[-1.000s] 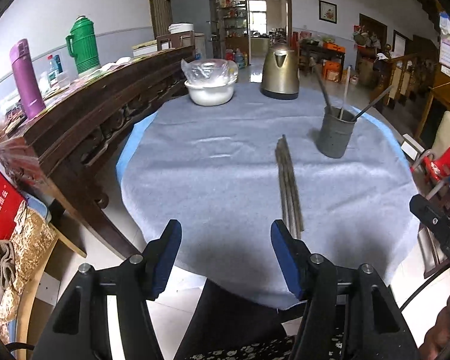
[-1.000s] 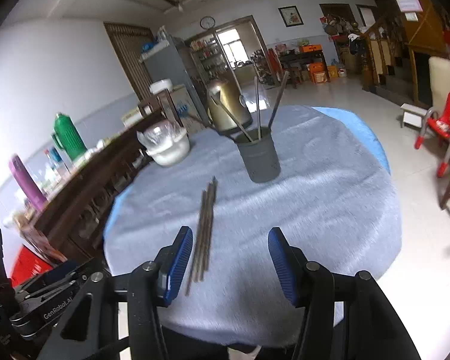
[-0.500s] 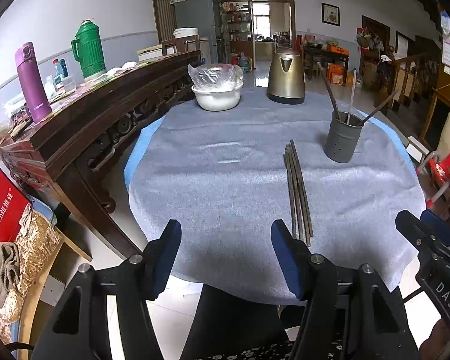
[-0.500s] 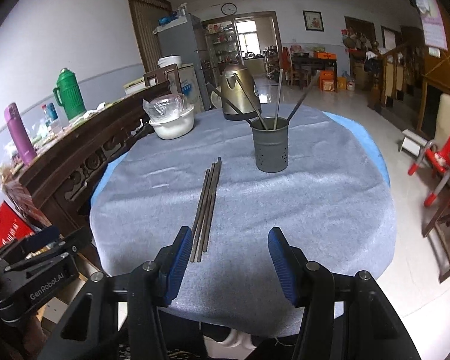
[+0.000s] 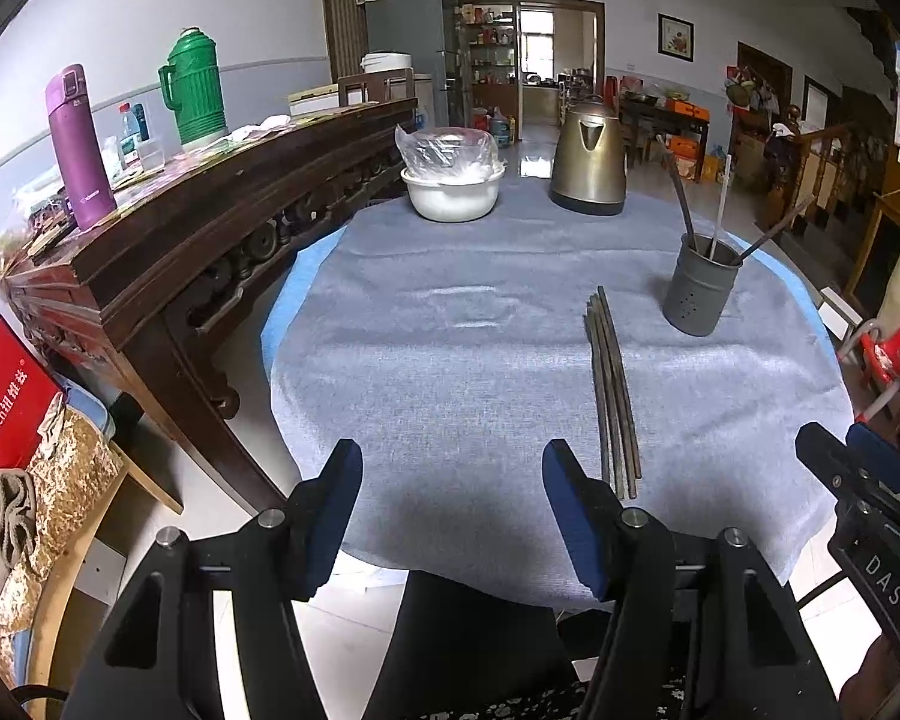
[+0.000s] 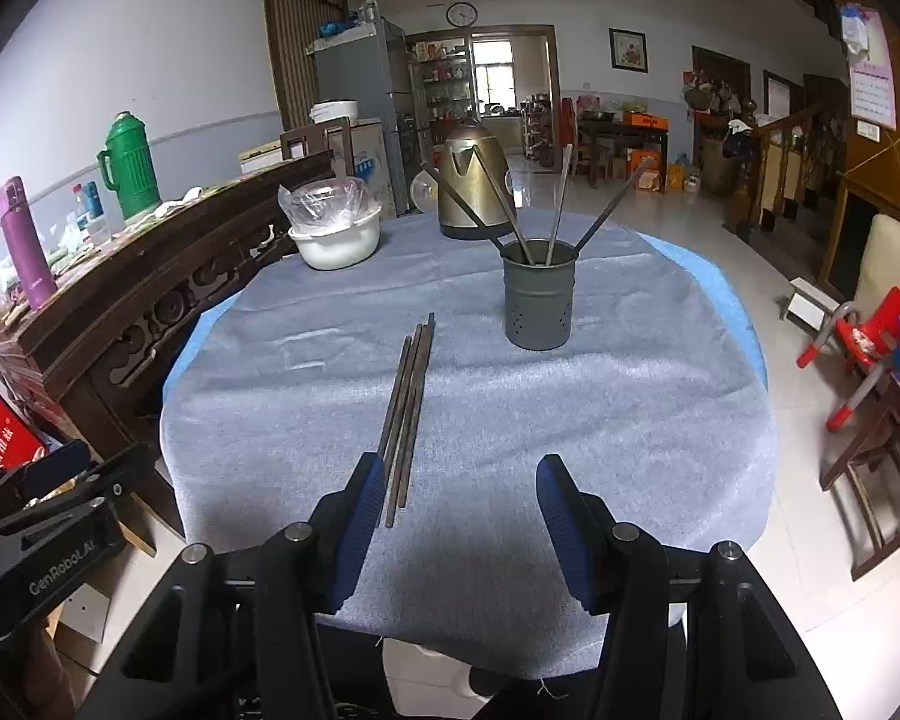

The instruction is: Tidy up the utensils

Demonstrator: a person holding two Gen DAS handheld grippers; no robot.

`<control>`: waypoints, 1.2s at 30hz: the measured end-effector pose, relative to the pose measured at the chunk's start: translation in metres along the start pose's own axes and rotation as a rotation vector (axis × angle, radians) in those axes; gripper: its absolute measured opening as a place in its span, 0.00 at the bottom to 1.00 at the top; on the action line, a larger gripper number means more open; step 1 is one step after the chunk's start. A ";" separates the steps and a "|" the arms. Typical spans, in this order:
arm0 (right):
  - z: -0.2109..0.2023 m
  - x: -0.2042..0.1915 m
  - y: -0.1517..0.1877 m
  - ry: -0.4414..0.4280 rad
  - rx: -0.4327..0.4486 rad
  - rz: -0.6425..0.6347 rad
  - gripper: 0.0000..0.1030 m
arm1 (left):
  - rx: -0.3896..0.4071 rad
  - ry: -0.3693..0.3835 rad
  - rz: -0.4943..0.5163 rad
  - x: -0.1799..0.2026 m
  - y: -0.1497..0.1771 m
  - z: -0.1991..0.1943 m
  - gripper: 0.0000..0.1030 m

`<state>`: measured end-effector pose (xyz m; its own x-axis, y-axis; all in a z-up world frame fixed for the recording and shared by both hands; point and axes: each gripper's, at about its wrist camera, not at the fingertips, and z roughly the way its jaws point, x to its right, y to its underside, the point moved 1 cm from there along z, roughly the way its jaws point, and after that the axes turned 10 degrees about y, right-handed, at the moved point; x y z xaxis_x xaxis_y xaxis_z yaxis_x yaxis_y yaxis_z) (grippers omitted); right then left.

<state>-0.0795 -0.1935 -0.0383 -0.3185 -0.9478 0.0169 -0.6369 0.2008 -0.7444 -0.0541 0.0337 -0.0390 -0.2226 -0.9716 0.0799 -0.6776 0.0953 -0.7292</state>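
Observation:
Several dark chopsticks lie side by side on the round table's grey cloth; they also show in the right wrist view. A grey perforated holder stands beyond them with a few chopsticks upright in it, also in the right wrist view. My left gripper is open and empty above the near table edge, left of the chopsticks' near ends. My right gripper is open and empty, its left finger beside those near ends.
A white bowl covered in plastic and a brass kettle stand at the far side of the table. A dark wooden sideboard with a purple flask and green thermos runs along the left. Red chairs stand at the right.
Both grippers have pulled back and levelled out, so the table sits lower and more centred in both views. Nothing on the table moved. Both grippers stayed open.

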 end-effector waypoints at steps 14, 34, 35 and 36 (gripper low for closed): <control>0.002 0.000 -0.001 0.029 0.003 -0.006 0.56 | 0.003 0.003 -0.004 -0.002 0.001 0.000 0.62; -0.001 0.003 -0.003 0.073 0.016 -0.010 0.56 | 0.002 0.008 -0.005 -0.002 0.001 -0.002 0.62; -0.002 0.003 -0.003 0.080 0.018 -0.012 0.56 | 0.003 0.008 -0.004 -0.002 0.001 -0.002 0.62; -0.002 0.003 -0.004 0.085 0.020 -0.013 0.56 | 0.003 0.008 -0.005 -0.002 0.001 -0.002 0.62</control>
<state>-0.0795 -0.1965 -0.0342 -0.3696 -0.9255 0.0828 -0.6275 0.1829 -0.7568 -0.0556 0.0362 -0.0389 -0.2247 -0.9703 0.0891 -0.6767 0.0895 -0.7308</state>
